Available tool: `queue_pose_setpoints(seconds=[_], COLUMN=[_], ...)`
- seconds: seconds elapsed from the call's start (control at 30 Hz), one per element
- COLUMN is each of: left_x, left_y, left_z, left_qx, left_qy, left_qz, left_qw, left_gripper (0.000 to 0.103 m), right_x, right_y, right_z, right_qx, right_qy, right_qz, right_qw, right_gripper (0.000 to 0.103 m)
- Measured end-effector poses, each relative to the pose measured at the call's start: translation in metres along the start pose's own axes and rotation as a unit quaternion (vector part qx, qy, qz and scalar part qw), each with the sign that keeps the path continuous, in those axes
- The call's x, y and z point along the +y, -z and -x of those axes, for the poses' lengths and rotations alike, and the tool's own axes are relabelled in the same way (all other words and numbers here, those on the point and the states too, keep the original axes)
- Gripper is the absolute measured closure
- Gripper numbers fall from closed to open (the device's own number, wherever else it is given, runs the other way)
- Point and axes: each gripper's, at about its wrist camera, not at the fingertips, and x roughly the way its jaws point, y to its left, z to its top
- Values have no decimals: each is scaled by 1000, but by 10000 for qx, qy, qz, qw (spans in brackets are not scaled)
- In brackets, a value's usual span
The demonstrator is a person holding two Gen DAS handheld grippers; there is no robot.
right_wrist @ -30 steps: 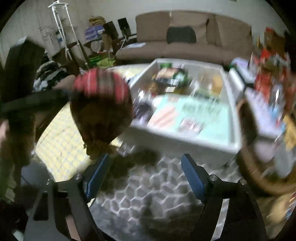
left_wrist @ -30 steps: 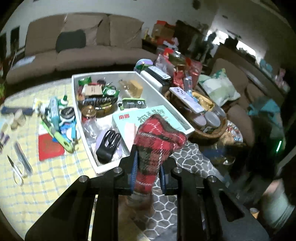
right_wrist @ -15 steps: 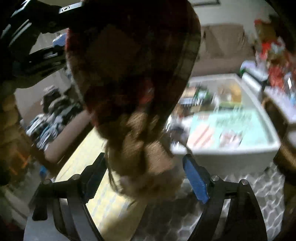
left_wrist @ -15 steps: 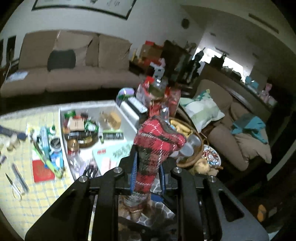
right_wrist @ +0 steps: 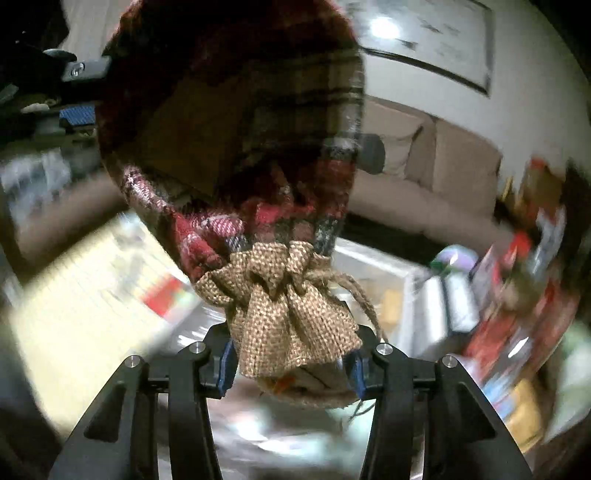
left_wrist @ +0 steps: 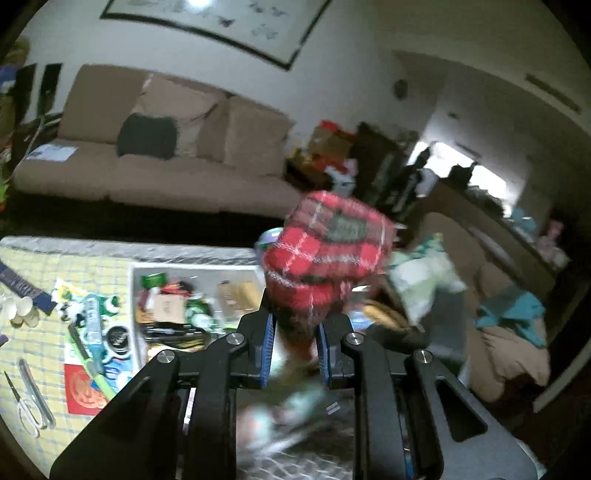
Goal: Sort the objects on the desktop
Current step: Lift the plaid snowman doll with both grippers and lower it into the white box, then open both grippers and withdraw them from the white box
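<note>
Between the blue pads of the left gripper (left_wrist: pixel 293 345) sits the lower part of a red plaid drawstring pouch (left_wrist: pixel 325 254); the jaws are clamped tight on it, and the pouch's rounded body stands up above the fingers, lifted clear of the table. In the right wrist view the same pouch (right_wrist: pixel 236 122) hangs from above, and its gathered burlap neck (right_wrist: pixel 291 314) drops down between the blue pads (right_wrist: pixel 226 363) of the right gripper (right_wrist: pixel 291 369). Those jaws are closing on the burlap, which fills the gap from one pad to the other; the pads appear to touch the cloth on both sides. A twine cord (right_wrist: pixel 360 295) trails from the gathering toward the right.

Beyond the fingers, in the left wrist view, a white tray (left_wrist: pixel 192 267) lies on the table, crowded with small packets and boxes too blurred to identify. To the left of the tray, on a yellow checked tablecloth (left_wrist: pixel 44 332), lie a pair of scissors (left_wrist: pixel 27 398), a red card (left_wrist: pixel 79 387), a round black tin (left_wrist: pixel 118 336) and a tube-shaped item (left_wrist: pixel 92 325). Behind the table stands a beige sofa (left_wrist: pixel 166 147) with a dark cushion (left_wrist: pixel 147 136), and a framed picture (left_wrist: pixel 218 26) hangs on the wall above.
</note>
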Motion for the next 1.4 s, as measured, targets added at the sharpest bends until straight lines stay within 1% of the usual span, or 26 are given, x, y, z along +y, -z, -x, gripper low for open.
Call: queue_pose_setpoints(seconds=[0.07, 0.13, 0.17, 0.27, 0.3, 0.37, 0.43, 0.5, 0.53, 0.63, 0.7, 0.73, 0.8, 0.83, 0.87, 0.9, 0.93, 1.0, 1.03, 1.07, 1.13, 1.17, 1.2, 1.23, 1.3, 1.4], left_x=[26, 60, 78, 118, 130, 148, 153, 155, 156, 153, 146, 142, 134, 133, 131, 129, 126, 121, 118, 116, 115, 115, 113, 112, 110, 107], left_y=[7, 23, 34, 63, 73, 91, 101, 104, 99, 88, 81, 78, 74, 73, 74, 75, 76, 81, 82, 83, 84, 84, 84, 84, 86, 89], left_z=[-28, -68, -88, -126, -135, -146, -150, -150, -148, -146, -144, -144, -144, -146, -147, -146, -148, -148, -148, -149, -149, -149, -148, -148, -147, -148], left_qx=[132, 426, 608, 993, 1080, 1230, 1344, 1345, 1330, 1283, 1205, 1205, 1229, 1255, 1280, 1308, 1348, 1426, 1460, 1483, 1520, 1525, 1524, 1522, 1520, 1549], left_qy=[-215, -367, -435, -566, -596, -665, -680, -726, -767, -768, -789, -778, -769, -751, -726, -710, -708, -707, -728, -750, -751, -726, -703, -686, -663, -683], left_qz=[166, 505, 686, 1068, 1167, 1219, 1172, 1083, 1016, 809, 609, 533, 444, 446, 454, 447, 431, 348, 285, 231, 216, 237, 245, 240, 215, 139], left_qw=[9995, 9971, 9948, 9877, 9855, 9826, 9816, 9823, 9829, 9855, 9877, 9882, 9884, 9882, 9881, 9878, 9874, 9866, 9862, 9858, 9853, 9853, 9855, 9857, 9859, 9855], left_gripper=[85, 85, 85, 88, 88, 88, 88, 88, 88, 87, 87, 85, 80, 79, 79, 79, 78, 76, 75, 75, 75, 75, 75, 75, 73, 70], right_x=[-13, -20, -25, -26, -24, -18, -13, -8, -6, -6, -7, -6, -4, -5, -7, -12, -18, -37, -51, -66, -93, -106, -120, -129, -134, -120], right_y=[-8, -6, -4, 8, 11, 17, 20, 25, 27, 33, 39, 43, 56, 59, 63, 66, 65, 57, 49, 41, 30, 26, 23, 21, 18, 5], right_z=[-33, -62, -83, -121, -135, -156, -168, -175, -177, -179, -177, -176, -180, -184, -190, -198, -202, -200, -193, -185, -172, -167, -162, -157, -149, -145], right_qx=[451, 825, 1063, 1376, 1463, 1603, 1709, 1670, 1655, 1694, 1596, 1579, 1654, 1738, 1852, 2016, 2069, 2061, 1892, 1657, 1319, 1176, 1037, 919, 691, 437], right_qy=[221, 312, 345, 198, 139, 8, -148, -407, -488, -647, -799, -855, -758, -700, -605, -429, -343, -668, -866, -957, -1033, -1002, -1087, -1238, -1457, -1659], right_qz=[597, 1039, 1348, 1966, 2226, 2652, 2929, 3204, 3289, 3226, 3168, 3212, 3309, 3319, 3288, 3138, 2932, 2186, 1641, 1141, 353, -66, -578, -951, -1332, -1265], right_qw=[9970, 9907, 9846, 9706, 9638, 9508, 9406, 9316, 9285, 9290, 9315, 9298, 9259, 9245, 9241, 9269, 9327, 9515, 9642, 9749, 9852, 9880, 9870, 9835, 9779, 9770], right_gripper=[56, 57, 57, 58, 58, 61, 61, 68, 70, 70, 70, 71, 72, 66, 48, 39, 35, 35, 35, 35, 35, 35, 35, 38, 42, 47])
